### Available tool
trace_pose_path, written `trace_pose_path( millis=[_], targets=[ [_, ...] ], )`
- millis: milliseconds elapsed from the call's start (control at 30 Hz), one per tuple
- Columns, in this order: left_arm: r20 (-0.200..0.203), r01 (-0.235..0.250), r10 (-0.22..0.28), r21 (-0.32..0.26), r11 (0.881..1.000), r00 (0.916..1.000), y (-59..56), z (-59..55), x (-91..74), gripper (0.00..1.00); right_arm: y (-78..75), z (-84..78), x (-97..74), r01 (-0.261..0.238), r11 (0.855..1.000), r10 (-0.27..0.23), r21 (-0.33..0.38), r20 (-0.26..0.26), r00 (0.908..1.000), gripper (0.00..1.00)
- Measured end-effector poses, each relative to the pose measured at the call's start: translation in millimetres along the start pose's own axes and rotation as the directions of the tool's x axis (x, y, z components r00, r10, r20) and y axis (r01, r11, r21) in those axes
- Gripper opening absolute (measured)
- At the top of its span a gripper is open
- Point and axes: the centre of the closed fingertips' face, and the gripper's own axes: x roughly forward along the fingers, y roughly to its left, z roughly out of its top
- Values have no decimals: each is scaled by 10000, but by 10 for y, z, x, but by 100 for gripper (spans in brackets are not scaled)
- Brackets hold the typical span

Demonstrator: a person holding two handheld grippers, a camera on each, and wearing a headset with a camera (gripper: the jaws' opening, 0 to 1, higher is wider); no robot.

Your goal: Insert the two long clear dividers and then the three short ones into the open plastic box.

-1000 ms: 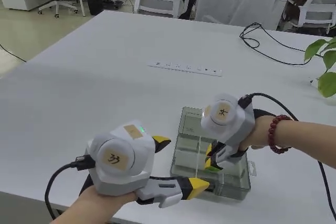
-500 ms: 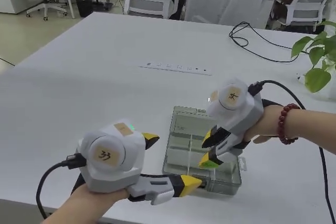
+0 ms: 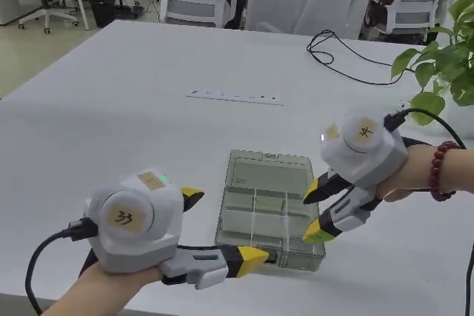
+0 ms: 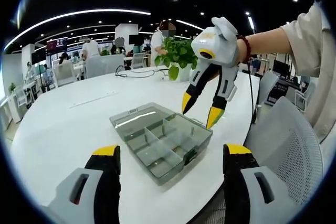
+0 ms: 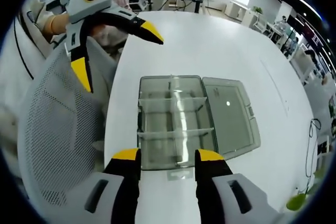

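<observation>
Out of the box [image 3: 296, 260] came my right tongs [image 3: 311, 213], apart and empty like the left tongs [image 3: 224, 227]; dividers [image 3: 255, 216] looked seated, so I judged checking them next.

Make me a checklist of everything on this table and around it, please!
Surface: white table.
Job's things: clear plastic box, its lid lying open behind it; dividers already stand inside, making compartments.
Clutter: white power strip, farther back on the table.
Grippers: left gripper open and empty, at the box's near left corner; right gripper open and empty, over the box's right edge.
Cables: black cable looped at the far side; left gripper lead; right gripper lead.
Surroundings: green plant on the right; office chairs behind the table.
</observation>
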Motion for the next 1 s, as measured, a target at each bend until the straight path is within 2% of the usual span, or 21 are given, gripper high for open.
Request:
trace_pose_path(
  millis=[233,300,533,767,1000],
  targets=[
    [-161,-109,110,105,9999,9998,1,-16,0,82,-2,-274,-119,92,9997,-89,220,-129,9999,45],
    [-72,-94,95,108,9999,9999,-10,4,6,82,-5,-374,-154,144,9994,-137,327,-201,9997,45],
    [-150,-129,132,207,9997,9998,-23,13,45,85,-13,-784,-254,280,9965,-235,792,-565,9981,47],
    [-216,-134,139,243,9996,9997,-33,18,84,87,-84,-1194,-344,564,9895,-441,1328,-944,9946,48],
    [-254,-177,183,256,9995,9995,-26,35,113,88,-92,-1447,-354,539,9865,-347,1547,-1245,9916,48]
  ],
)
